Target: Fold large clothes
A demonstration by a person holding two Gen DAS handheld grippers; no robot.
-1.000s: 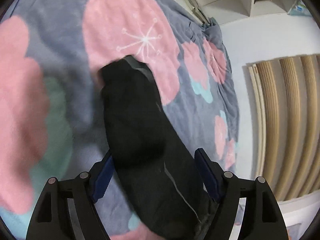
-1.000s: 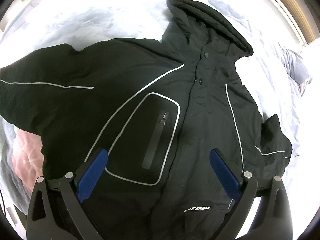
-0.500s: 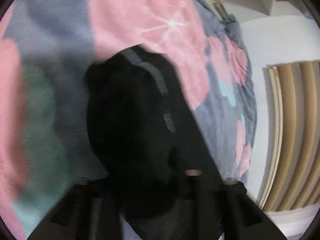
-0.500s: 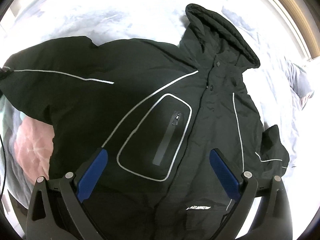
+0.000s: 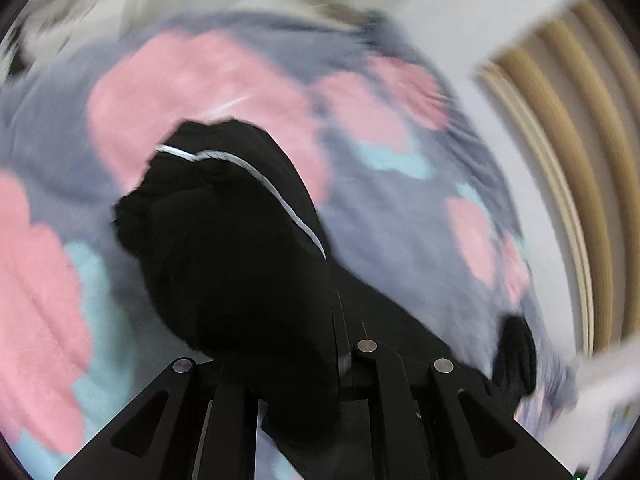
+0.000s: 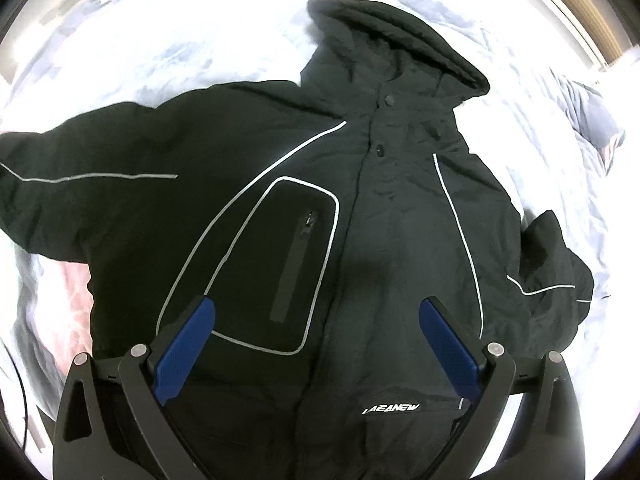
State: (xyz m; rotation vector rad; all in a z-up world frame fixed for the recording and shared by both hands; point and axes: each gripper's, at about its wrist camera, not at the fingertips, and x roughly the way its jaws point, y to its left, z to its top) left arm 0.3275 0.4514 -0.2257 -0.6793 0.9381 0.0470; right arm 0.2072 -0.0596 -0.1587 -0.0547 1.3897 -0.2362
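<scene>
A black hooded jacket [image 6: 384, 232] with thin white piping lies face up on the bed, hood at the top and one sleeve stretched out to the left. My right gripper [image 6: 316, 344] is open and empty, hovering above the jacket's lower front, blue pads wide apart. In the left wrist view my left gripper [image 5: 296, 364] is shut on the end of the black jacket sleeve [image 5: 232, 240]. The sleeve bunches up in front of the jaws and hides the fingertips. This view is blurred by motion.
A grey blanket with pink and teal flowers [image 5: 208, 88] covers the bed under the sleeve. A wooden slatted frame [image 5: 576, 160] stands at the right by a white wall. In the right wrist view the bedding [image 6: 168, 40] is overexposed white.
My left gripper has closed on the sleeve end and is moving with it, so the sleeve now bunches up. My right gripper has stayed open above the jacket, drifting slightly.
</scene>
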